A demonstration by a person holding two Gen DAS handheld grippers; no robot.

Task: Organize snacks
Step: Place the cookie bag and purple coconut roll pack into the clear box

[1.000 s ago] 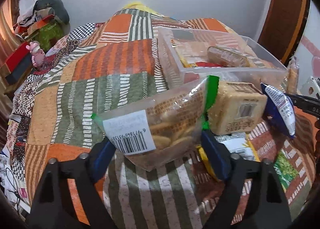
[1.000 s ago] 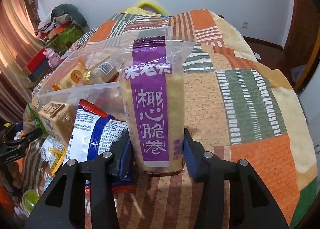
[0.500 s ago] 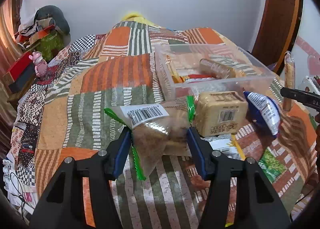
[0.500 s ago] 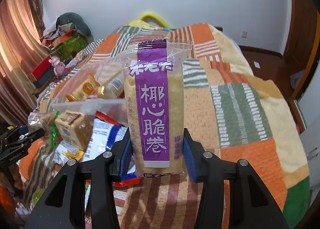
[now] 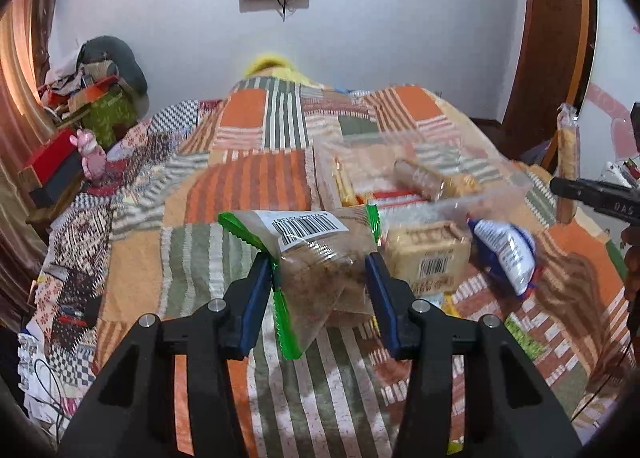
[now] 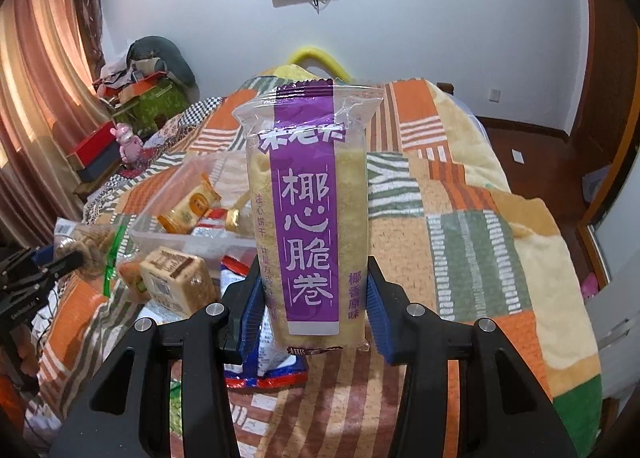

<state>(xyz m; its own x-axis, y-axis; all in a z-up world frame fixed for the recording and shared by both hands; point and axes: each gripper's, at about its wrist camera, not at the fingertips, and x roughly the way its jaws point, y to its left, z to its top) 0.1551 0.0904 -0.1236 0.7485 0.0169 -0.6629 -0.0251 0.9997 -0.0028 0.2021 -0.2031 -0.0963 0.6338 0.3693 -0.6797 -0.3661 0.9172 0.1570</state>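
**Both grippers loaded, bin part-filled**

Left gripper (image 5: 320, 282): blue pads closed onto a clear, green-edged cookie bag (image 5: 316, 254) with a barcode label, held above the patchwork quilt (image 5: 248, 185).

Right gripper (image 6: 314, 298): pads pressed to both sides of a tall purple-striped wafer roll packet (image 6: 308, 217), held upright and clear of the bedding.

Clear plastic bin (image 5: 400, 161): lies on the quilt beyond the left gripper. It holds several packets, among them a brown roll of biscuits (image 5: 420, 177).

Loose items on the quilt, near side of the bin: a tan wrapped cake block (image 5: 428, 254) just right of the cookie bag, and a blue-and-white pouch (image 5: 506, 250) further right.
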